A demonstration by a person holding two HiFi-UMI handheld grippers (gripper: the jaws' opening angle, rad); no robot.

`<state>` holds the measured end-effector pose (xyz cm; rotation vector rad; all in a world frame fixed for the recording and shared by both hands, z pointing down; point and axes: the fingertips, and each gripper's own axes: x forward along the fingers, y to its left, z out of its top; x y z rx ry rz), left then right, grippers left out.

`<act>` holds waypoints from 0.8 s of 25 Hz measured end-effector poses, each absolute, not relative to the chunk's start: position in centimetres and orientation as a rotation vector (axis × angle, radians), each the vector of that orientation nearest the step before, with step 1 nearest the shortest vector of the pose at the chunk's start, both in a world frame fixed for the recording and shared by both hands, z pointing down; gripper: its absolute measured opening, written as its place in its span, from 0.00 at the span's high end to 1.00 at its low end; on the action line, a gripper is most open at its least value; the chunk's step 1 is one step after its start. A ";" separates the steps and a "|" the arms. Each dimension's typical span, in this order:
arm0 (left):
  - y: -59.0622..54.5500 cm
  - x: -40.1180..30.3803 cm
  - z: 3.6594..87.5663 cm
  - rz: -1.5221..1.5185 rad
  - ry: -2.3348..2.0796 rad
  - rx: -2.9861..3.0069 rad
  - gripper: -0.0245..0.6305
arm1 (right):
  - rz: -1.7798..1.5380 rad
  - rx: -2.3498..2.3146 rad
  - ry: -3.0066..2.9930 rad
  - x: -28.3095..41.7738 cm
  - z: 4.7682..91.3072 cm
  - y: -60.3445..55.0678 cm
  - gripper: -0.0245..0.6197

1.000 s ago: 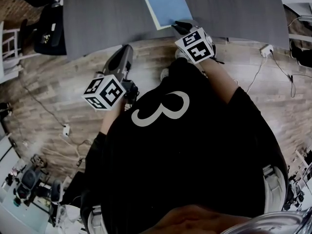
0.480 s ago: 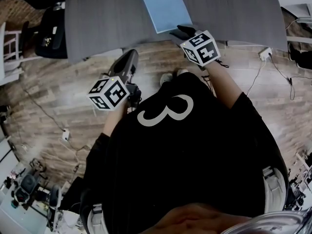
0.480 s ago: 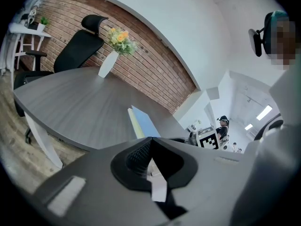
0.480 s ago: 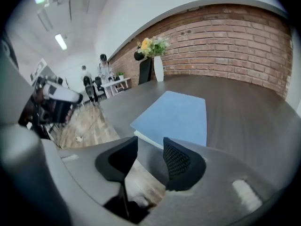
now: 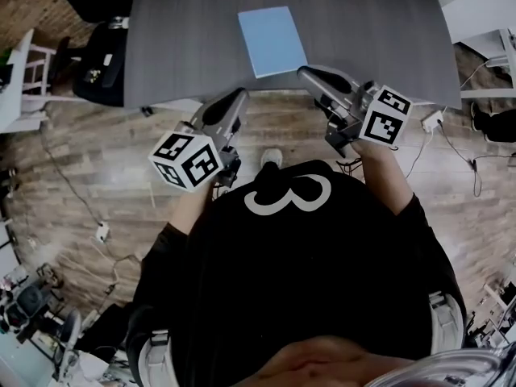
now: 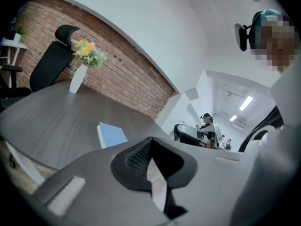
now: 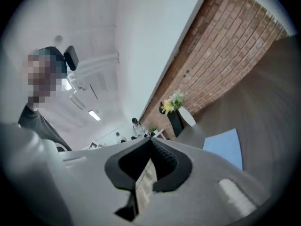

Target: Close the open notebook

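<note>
The notebook (image 5: 272, 41) lies shut and flat, blue cover up, near the front edge of the grey table (image 5: 363, 22). It also shows in the left gripper view as a notebook (image 6: 112, 135) and in the right gripper view as a notebook (image 7: 225, 147). My right gripper (image 5: 306, 72) hovers just right of its near corner, apart from it. Its jaws have just been closing and are shut with nothing between them; the right gripper (image 7: 150, 139) shows this too. My left gripper (image 5: 235, 99) hangs before the table edge, and the left gripper (image 6: 150, 139) is shut and empty.
A white vase with flowers (image 6: 77, 76) stands at the table's far side, before a brick wall. A black office chair (image 5: 101, 63) sits at the table's left end. A power strip and cables (image 5: 434, 121) lie on the wood floor at right.
My right gripper has lifted off the notebook's near corner, drawn back to the right and rolled. My left gripper has risen toward the table edge. The notebook now lies flat.
</note>
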<state>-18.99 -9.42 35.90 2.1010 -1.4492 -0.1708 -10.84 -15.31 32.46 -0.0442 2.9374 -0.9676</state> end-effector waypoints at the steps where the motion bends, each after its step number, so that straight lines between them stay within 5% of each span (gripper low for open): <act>1: -9.5 -18.5 34.7 -0.177 -1.451 2.122 0.94 | -0.913 -0.079 2.923 -10.2 31.3 -15.4 0.96; 8: -7.1 -12.2 29.6 -0.207 -1.469 2.236 0.94 | -0.869 -0.026 2.910 -4.5 28.3 -11.4 0.96; 20: -6.4 -10.4 25.7 -0.188 -1.431 2.337 0.94 | -0.669 -0.002 3.011 -4.5 25.3 -9.0 0.96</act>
